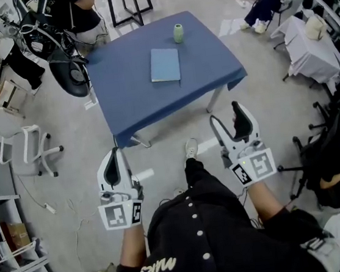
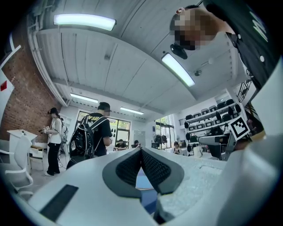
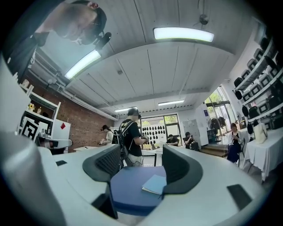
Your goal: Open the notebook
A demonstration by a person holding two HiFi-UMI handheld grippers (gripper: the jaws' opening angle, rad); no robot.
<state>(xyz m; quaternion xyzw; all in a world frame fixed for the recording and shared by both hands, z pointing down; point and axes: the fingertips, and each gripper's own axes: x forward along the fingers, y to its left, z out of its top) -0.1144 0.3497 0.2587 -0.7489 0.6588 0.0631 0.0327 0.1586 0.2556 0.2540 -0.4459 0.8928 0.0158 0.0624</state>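
The desk [image 1: 129, 100], draped in a blue cloth, is seen standing ahead of the person, with open floor between its near edge and both tools. The left hand-held gripper [image 1: 116, 152] is held over that floor, short of the near left corner; its jaws are closed tip to tip with nothing between them. The right hand-held gripper [image 1: 226, 114] is held just off the near right corner, its jaws spread wide and empty; through the gap the desk and the book are framed well beyond the pads, untouched. The notebook [image 1: 165, 64], pale blue, is found lying flat about the middle of the desk, a little toward the far edge, its cover closed. A small green cup [image 1: 178, 33] is placed upright by the far edge, toward the far right corner, near the notebook but apart from it.

Nothing of the task is judged done: the cover is down and neither tool is at the desk. The approach is taken to be in hand; reaching the book, catching the cover's free edge and folding it over are all left.
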